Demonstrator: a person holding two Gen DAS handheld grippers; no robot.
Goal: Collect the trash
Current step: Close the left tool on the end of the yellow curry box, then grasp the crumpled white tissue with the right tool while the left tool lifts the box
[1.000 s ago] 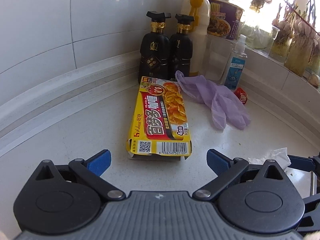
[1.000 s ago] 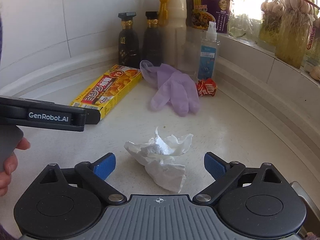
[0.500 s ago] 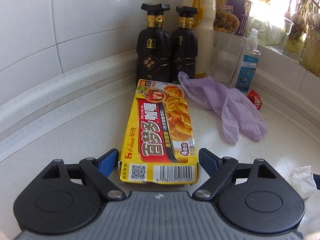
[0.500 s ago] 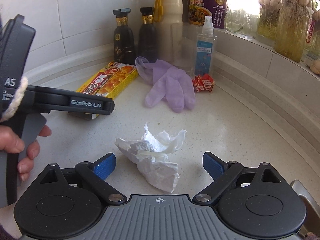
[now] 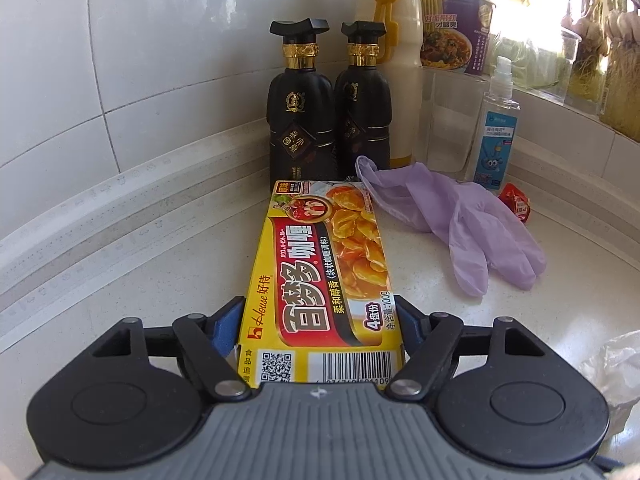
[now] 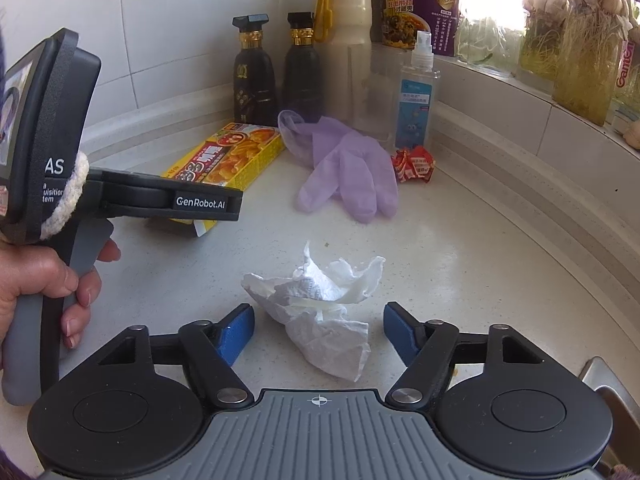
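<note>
Yellow cardboard fills the left hand-held gripper (image 5: 320, 326): the curry box (image 5: 324, 280) lies flat on the white counter (image 5: 168, 272), its near end between the closing jaws, blue pads at both long sides. Beyond its far end stand two black bottles (image 5: 302, 108); a purple glove (image 5: 452, 216) lies ahead to the right. The right hand-held gripper (image 6: 319, 330) is closing too, jaws still spread, the crumpled white tissue (image 6: 320, 308) between them but untouched
</note>
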